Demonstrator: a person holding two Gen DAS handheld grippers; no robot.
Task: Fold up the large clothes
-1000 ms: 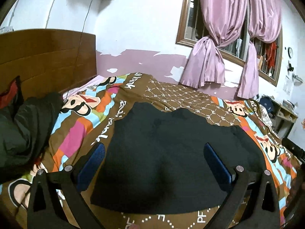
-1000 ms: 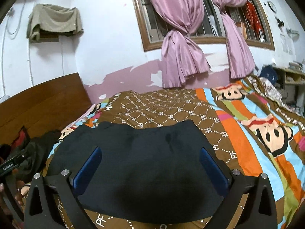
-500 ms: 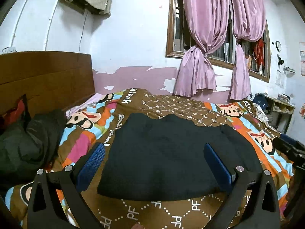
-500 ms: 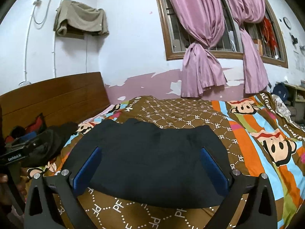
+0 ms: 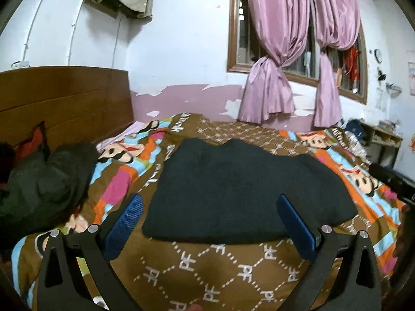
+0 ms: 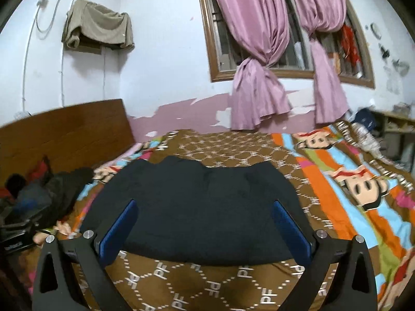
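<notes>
While the dark garment (image 5: 246, 191) is lying folded flat on the patterned bedspread (image 5: 220, 267), left gripper (image 5: 210, 223) and right gripper (image 6: 205, 229) are hovering short of it, jaws wide apart, empty. Risk: a shallow pinch dragging only the top layer, undoing the fold.

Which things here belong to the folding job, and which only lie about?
Job: black garment on the bedspread; left gripper and right gripper, both open.

Lying about: dark clothes heap, beige cloth, pink curtains.
</notes>
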